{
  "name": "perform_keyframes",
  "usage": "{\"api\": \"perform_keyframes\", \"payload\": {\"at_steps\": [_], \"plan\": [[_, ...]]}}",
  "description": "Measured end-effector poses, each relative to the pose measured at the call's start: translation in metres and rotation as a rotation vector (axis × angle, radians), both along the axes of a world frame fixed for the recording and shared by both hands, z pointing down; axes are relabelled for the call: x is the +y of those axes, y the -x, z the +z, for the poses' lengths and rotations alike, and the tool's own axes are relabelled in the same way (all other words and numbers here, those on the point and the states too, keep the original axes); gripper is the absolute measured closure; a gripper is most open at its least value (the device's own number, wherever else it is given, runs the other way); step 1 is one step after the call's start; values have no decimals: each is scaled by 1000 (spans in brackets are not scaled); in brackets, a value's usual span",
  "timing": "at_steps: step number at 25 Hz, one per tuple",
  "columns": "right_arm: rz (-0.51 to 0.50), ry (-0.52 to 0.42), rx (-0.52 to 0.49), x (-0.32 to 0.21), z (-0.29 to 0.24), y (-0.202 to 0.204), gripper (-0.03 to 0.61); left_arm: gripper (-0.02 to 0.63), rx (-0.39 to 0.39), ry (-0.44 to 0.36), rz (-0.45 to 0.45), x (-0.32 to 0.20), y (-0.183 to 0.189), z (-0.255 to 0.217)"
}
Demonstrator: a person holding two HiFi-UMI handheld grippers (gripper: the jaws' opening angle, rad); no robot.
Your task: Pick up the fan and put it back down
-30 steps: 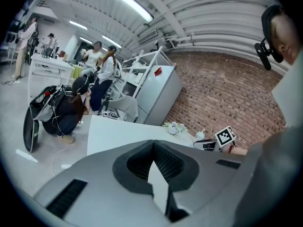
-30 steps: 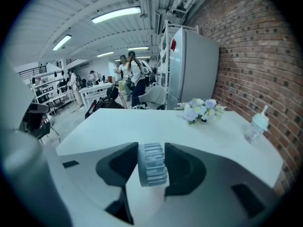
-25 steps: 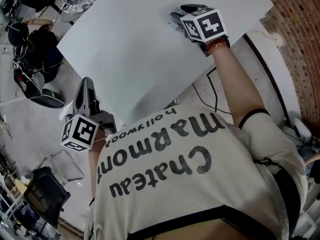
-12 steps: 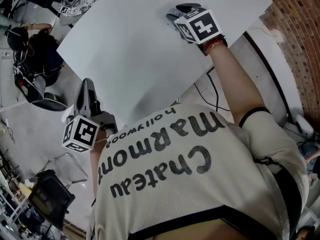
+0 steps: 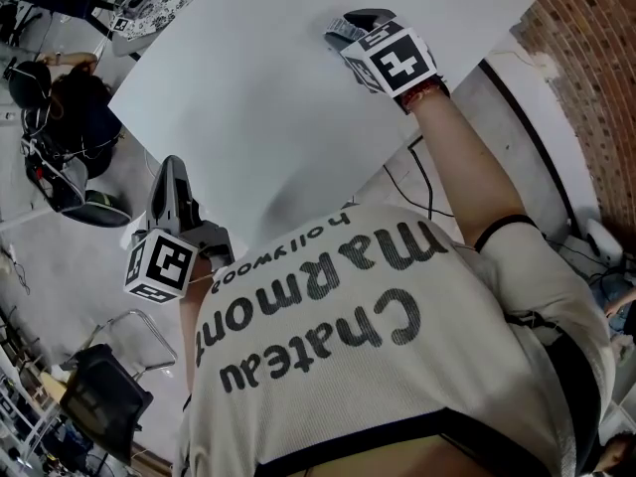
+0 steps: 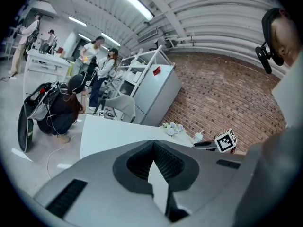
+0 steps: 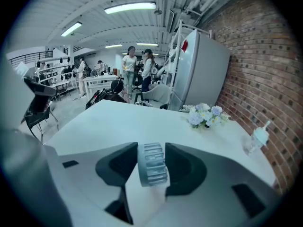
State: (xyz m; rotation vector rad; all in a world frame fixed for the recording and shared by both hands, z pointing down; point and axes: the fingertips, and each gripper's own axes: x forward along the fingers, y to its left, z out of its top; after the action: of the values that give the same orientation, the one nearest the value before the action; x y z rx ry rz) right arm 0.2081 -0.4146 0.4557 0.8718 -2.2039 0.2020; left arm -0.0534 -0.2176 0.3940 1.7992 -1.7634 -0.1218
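Note:
A small round grey fan [image 7: 152, 167] with a ribbed rim stands edge-on between the jaws of my right gripper [image 7: 152, 161], whose pads press on its two sides. Whether the fan rests on the white table [image 7: 118, 122] or hangs just above it I cannot tell. In the head view the right gripper [image 5: 350, 28] reaches over the table's far right part [image 5: 248, 87], and its marker cube hides most of the fan. My left gripper [image 5: 171, 164] hovers off the table's near left edge, shut and holding nothing; its pads [image 6: 166, 161] meet at the tips.
A bunch of pale flowers [image 7: 204, 115] and a plastic cup with a straw [image 7: 258, 138] stand at the table's far right. A brick wall [image 5: 586, 78] runs along the right, with a fridge [image 7: 201, 70] beyond. Cables [image 5: 422, 182] lie on the floor. A black chair [image 5: 104, 396] and a crouching person [image 6: 61, 110] are at the left.
My right gripper has rolled a little about its own axis with the fan in it, and sits slightly further up-left in the picture. The left gripper has kept still.

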Motion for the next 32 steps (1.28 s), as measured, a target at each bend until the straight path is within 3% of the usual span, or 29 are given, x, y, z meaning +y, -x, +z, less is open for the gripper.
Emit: {"api": "perform_keyframes", "payload": {"at_steps": [32], "plan": [[-46, -19, 85, 10, 4, 15, 390, 612, 22, -20, -27, 17, 15, 1]]}}
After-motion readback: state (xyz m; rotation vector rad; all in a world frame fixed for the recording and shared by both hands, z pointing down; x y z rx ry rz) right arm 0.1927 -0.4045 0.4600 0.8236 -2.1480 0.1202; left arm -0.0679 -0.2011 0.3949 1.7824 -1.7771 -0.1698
